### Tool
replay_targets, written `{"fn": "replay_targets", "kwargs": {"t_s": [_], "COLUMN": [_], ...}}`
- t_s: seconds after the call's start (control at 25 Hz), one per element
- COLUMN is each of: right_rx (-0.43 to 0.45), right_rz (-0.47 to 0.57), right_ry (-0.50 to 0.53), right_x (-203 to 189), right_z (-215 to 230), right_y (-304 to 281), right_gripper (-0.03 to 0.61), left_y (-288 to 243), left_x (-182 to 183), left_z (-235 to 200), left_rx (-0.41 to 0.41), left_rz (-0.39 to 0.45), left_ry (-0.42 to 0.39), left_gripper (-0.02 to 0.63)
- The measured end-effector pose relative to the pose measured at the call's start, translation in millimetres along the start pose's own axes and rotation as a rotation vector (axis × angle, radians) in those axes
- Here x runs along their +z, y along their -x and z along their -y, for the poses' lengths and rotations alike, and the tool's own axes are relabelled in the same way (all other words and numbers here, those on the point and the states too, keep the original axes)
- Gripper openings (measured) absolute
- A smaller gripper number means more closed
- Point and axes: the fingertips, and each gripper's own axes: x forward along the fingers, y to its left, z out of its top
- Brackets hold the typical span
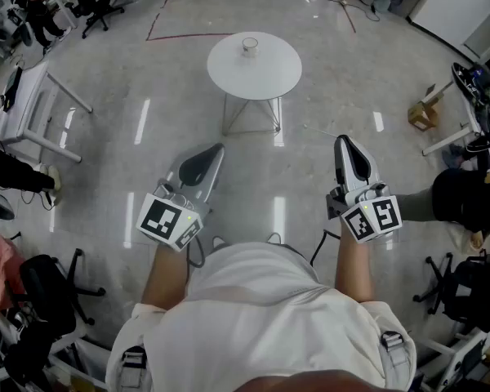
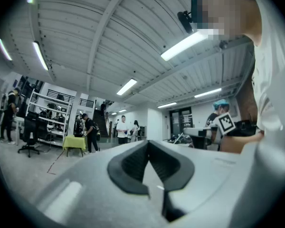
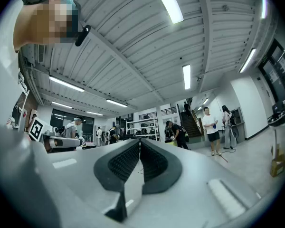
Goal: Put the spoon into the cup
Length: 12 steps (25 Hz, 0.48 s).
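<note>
Two grippers held well back from the round tabletop

Head view: the cup (image 1: 250,46) stands on the white tabletop (image 1: 279,70), well ahead of the left gripper (image 1: 213,153) and right gripper (image 1: 345,144); the spoon is too small to make out. Left gripper view: jaws meet at the tips, nothing between. Right gripper view: jaws likewise together, empty.
</note>
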Motion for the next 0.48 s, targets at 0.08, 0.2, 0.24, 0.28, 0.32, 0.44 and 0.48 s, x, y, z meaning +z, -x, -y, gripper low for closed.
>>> {"fn": "replay_targets", "kwargs": {"t_s": [0.08, 0.2, 0.24, 0.28, 0.32, 0.44, 0.48], "right_rx": [0.001, 0.001, 0.001, 0.001, 0.003, 0.005, 0.005], "right_rz": [-0.001, -0.003, -0.004, -0.005, -0.007, -0.009, -0.01], "right_ry": [0.004, 0.008, 0.01, 0.011, 0.013, 0.018, 0.018], "right_x": [1.6, 2.2, 1.6, 0.8, 0.1, -1.0, -1.2], "right_z": [-1.4, -2.7, -3.3, -4.1, -5.5, -12.0, -13.8], "right_y": [0.2, -0.1, -0.5, -1.1, -1.9, -4.5, -5.4], "right_gripper": [0.009, 0.009, 0.009, 0.009, 0.009, 0.009, 0.009], "left_y": [0.7, 1.4, 1.7, 2.1, 2.9, 7.7, 9.3], "left_x": [1.5, 2.8, 2.5, 1.8, 1.1, -0.1, -0.2], "left_z": [1.6, 3.0, 3.1, 3.1, 2.8, 0.1, -1.1], "left_rx": [-0.005, -0.01, -0.011, -0.013, -0.014, -0.016, -0.016], "left_rz": [0.003, 0.007, 0.007, 0.007, 0.006, 0.004, 0.003], "left_ry": [0.001, 0.001, 0.002, 0.003, 0.004, 0.007, 0.008], "left_gripper": [0.003, 0.003, 0.003, 0.003, 0.003, 0.003, 0.003]}}
